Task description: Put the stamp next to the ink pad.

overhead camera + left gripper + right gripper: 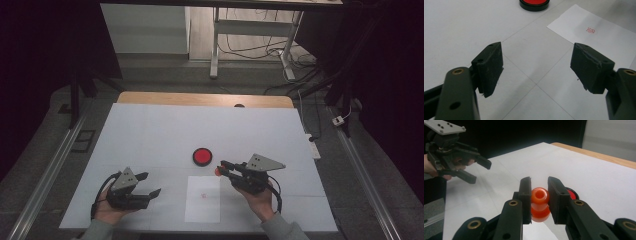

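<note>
Two grippers over the table, one red disc [202, 156] at frame centre, one paper sheet [202, 207] just below it, and one orange spool [539, 204]. In the high view the spool is a small orange dot at the jaw tips. In the right gripper view the right gripper [539, 200] pinches the spool squarely between both pads, hiding most of the disc behind. Lower left, the left gripper [151, 184] gapes wide, holding nothing.
</note>
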### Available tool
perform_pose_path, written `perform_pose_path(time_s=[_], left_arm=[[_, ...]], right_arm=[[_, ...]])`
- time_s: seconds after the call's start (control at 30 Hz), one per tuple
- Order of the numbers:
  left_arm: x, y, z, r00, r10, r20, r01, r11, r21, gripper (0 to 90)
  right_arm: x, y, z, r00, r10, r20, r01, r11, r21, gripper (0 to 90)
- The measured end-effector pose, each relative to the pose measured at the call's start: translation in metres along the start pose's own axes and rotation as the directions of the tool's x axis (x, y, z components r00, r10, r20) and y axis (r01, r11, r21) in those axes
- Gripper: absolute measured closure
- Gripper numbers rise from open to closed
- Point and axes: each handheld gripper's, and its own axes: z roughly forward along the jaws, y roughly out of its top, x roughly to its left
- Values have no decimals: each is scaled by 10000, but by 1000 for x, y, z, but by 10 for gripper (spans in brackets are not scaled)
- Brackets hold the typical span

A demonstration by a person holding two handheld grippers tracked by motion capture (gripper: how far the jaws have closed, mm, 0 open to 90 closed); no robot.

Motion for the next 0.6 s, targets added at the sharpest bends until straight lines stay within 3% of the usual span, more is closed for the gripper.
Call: perform_pose_path(time_s=[0.37,0.6], left_arm=[[2,-1,1,10000,-19,46,19,10000,58,265],[2,-1,1,10000,-22,81,21,9999,99,265]], right_arm=[[-13,-1,5,9985,-23,543,9,9997,261,732],[-26,-5,13,9937,4,1121,-77,9979,644,732]])
